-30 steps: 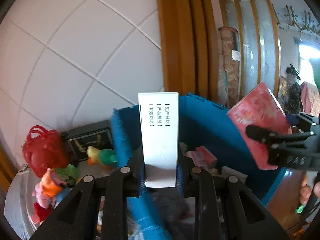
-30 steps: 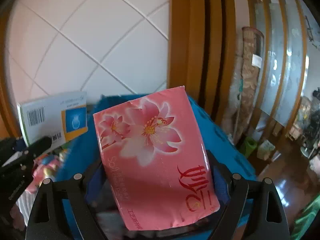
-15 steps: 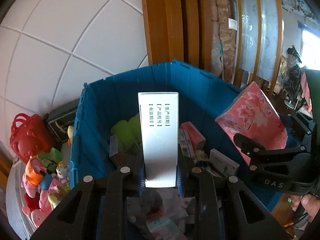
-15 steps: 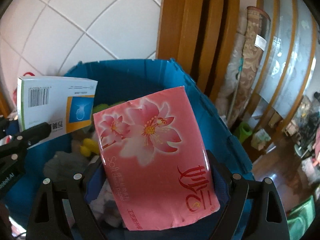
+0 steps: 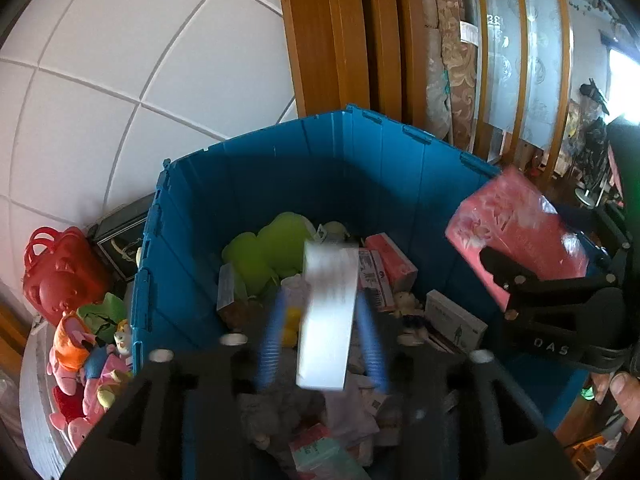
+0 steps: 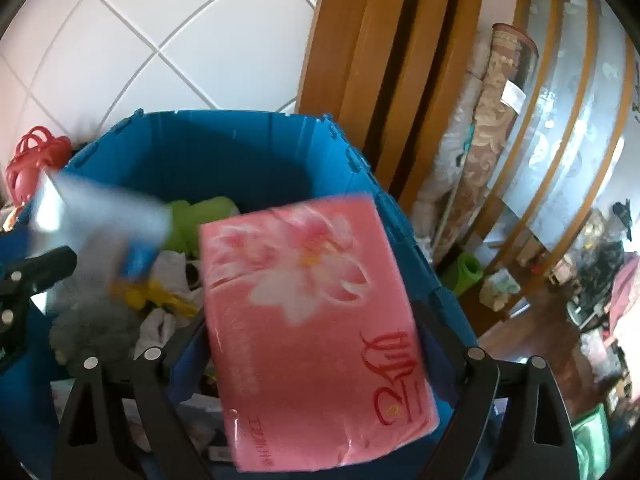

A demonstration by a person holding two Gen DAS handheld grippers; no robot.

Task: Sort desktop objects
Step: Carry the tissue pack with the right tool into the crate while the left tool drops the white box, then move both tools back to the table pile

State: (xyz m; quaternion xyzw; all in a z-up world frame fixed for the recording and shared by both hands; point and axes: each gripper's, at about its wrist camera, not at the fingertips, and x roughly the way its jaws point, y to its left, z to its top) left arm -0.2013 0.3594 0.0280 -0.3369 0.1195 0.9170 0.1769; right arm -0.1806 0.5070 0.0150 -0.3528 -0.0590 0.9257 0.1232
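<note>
Blue crate [image 5: 312, 168] takes up most of both wrist views, open top, backed against white wall tiles [image 5: 120, 60] and a wooden door frame [image 5: 340, 36]. It is already part full: green plush [image 5: 272, 248], small cartons, a pink box [image 5: 390, 258], grey plush [image 6: 96, 328], yellow bits.

Pink tissue pack [image 6: 316, 332] sits in the right gripper [image 6: 316, 368], over the crate's right side, tilted, flower print facing the camera. Fingers spread wide, one on each long side of the pack. The pack looks a bit motion-blurred and I cannot tell whether the pads press on it.

White box [image 5: 328, 316] is between the left gripper's [image 5: 324, 348] fingers [image 5: 272, 340], above the crate contents near the middle. Those fingers have just been opening: blue pads stand off both sides with gaps showing, so nothing pinches it. The box is blurred and tilted.

A person's hand [image 5: 620, 392] shows at the right edge behind the right gripper.

Outside the crate on the left: red plastic basket [image 5: 60, 268], a heap of small plush toys [image 5: 88, 356], a dark framed item [image 5: 120, 236]. On the right, a rolled patterned rug [image 6: 492, 120] leans by frosted glass doors.
</note>
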